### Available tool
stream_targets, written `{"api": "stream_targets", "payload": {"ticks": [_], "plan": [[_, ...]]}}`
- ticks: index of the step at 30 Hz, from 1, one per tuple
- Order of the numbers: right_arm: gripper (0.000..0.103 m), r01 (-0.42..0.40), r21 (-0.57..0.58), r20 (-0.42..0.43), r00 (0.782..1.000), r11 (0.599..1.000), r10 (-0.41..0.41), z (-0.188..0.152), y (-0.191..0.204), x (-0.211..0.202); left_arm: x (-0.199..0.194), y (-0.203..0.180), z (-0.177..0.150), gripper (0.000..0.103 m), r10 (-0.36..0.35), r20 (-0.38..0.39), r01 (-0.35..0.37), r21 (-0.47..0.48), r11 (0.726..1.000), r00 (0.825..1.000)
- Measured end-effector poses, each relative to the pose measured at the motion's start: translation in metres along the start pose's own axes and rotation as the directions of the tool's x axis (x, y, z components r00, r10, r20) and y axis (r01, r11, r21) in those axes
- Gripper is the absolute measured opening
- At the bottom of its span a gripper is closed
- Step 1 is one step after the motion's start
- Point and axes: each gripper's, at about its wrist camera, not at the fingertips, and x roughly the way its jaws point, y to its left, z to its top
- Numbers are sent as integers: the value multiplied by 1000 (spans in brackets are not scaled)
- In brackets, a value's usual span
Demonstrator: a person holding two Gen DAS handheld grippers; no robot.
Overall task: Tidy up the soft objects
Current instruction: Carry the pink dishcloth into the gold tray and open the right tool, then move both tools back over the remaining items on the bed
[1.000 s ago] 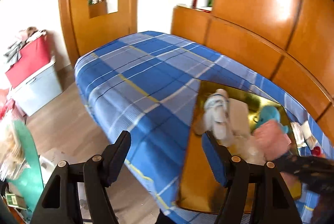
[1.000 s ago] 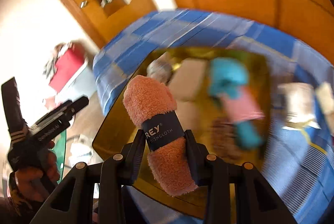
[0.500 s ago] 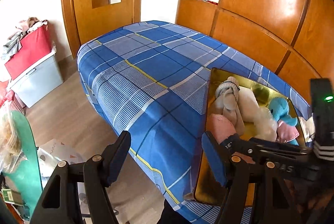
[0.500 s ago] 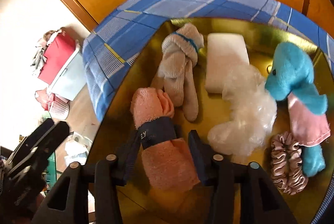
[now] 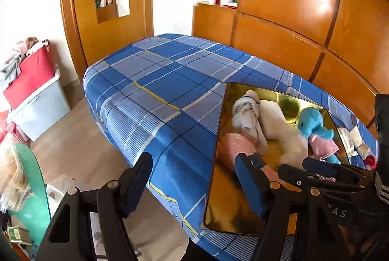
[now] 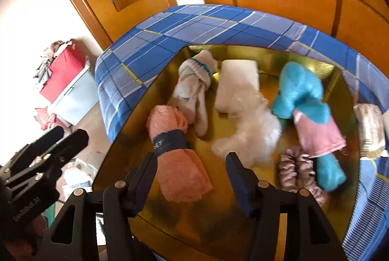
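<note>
Lying on the gold tray (image 6: 243, 231), the rolled pink cloth (image 6: 177, 156) rests near the left side, beside the gray socks (image 6: 194, 93). The right gripper (image 6: 190, 182) has its fingers apart around the cloth's near end. The left gripper (image 5: 194, 184) is wide apart, holding nothing, near the bed's (image 5: 155, 93) edge.

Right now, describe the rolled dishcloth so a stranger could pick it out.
Find the gold tray on the blue plaid bed. At its near left lies the rolled dishcloth, beside the grey socks. It alone is salmon pink terry with a dark blue paper band around its middle.
</note>
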Motion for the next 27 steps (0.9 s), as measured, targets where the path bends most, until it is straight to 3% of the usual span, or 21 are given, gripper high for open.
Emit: {"api": "stream_targets", "payload": {"ticks": [15,27], "plan": [[59,204,-11,132,971,979,-201,-12,-12,-36,-17,-26,-4,71,-25,33,22,78,997,999],[59,279,-9,205,940,960,-272,-24,-27,-65,-35,-50,-2,71,-15,105,-3,171,985,994]]}}
